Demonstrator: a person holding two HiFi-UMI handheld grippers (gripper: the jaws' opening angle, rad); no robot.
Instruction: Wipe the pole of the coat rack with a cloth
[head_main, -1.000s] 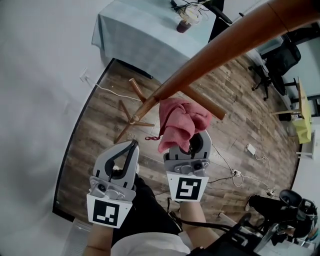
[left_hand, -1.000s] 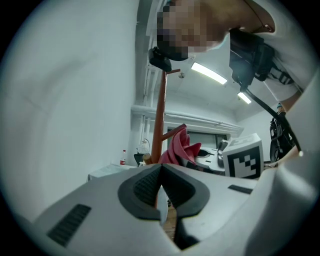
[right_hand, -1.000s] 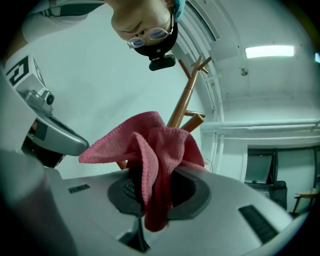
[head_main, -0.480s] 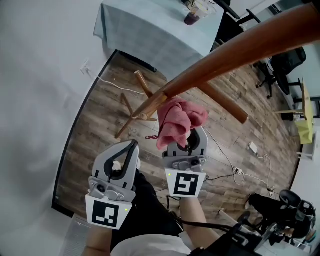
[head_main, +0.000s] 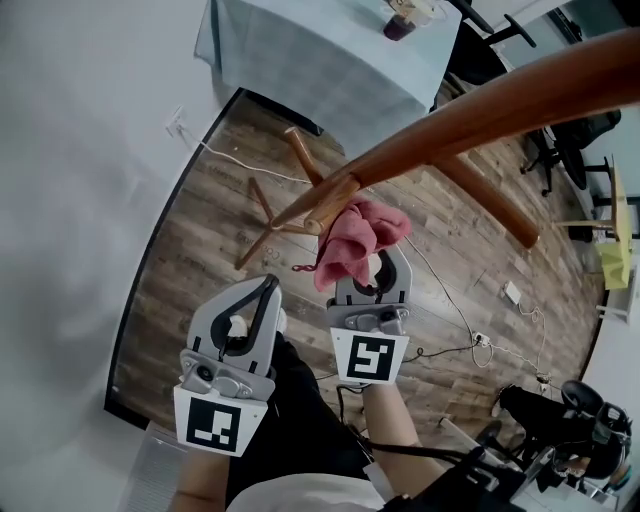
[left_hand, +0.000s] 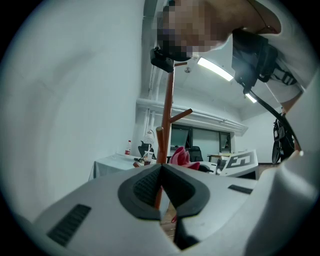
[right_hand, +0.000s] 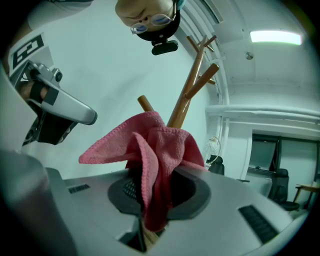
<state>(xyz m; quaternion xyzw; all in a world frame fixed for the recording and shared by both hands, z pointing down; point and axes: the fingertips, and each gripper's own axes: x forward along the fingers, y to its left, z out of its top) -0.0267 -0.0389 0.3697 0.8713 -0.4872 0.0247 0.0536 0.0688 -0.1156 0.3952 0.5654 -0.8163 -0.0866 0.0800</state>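
Note:
The brown wooden pole of the coat rack runs from the upper right down to its splayed legs on the floor. My right gripper is shut on a pink cloth, which presses against the lower pole. In the right gripper view the pink cloth bunches out of the jaws in front of the pole. My left gripper hangs beside it to the left, shut and empty. The left gripper view shows the pole upright beyond the closed jaws.
A table with a pale cloth stands against the white wall, a dark cup on it. A white cable runs across the wood floor. Office chairs and more cables lie to the right.
My right gripper with the pink cloth has slid down the pole toward the rack's legs. The left gripper has kept its place.

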